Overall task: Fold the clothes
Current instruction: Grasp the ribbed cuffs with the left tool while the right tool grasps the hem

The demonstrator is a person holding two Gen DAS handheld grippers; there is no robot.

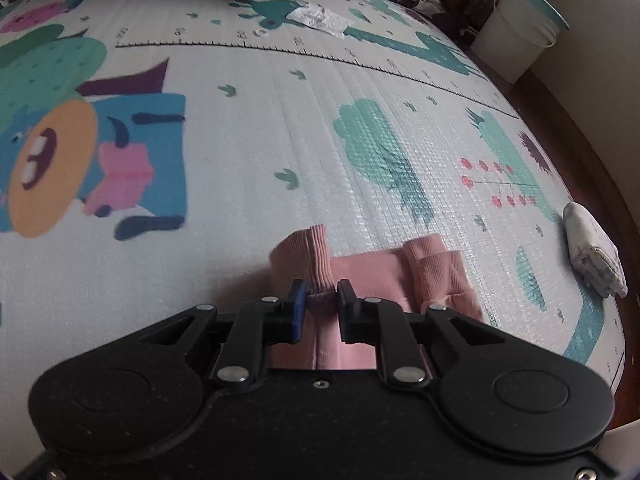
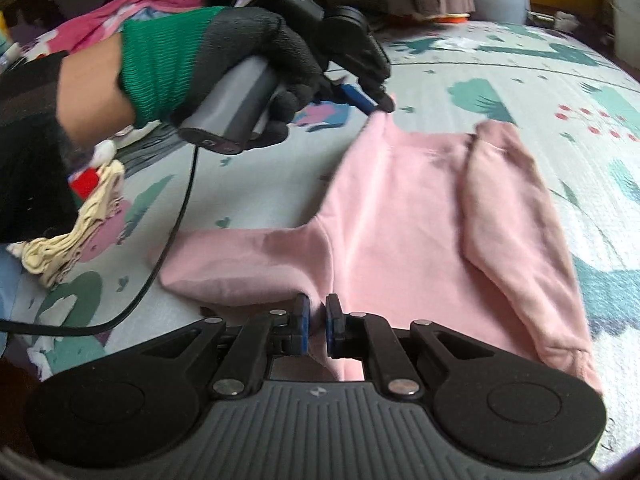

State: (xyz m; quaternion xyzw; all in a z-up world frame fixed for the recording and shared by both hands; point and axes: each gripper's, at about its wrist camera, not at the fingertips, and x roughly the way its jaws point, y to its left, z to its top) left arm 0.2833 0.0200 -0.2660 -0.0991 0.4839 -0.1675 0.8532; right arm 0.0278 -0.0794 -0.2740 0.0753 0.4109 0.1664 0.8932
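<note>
Cartoon-printed play mat (image 1: 280, 128), white bucket (image 1: 516, 28) beyond it, crumpled paper (image 1: 320, 18)

Both grippers point down at a slant, jaws nearly closed — left gripper (image 1: 322, 294) and right gripper (image 2: 316, 312) each pinch pink cloth; a gloved hand (image 2: 256, 64) grips the left one's handle.
</note>
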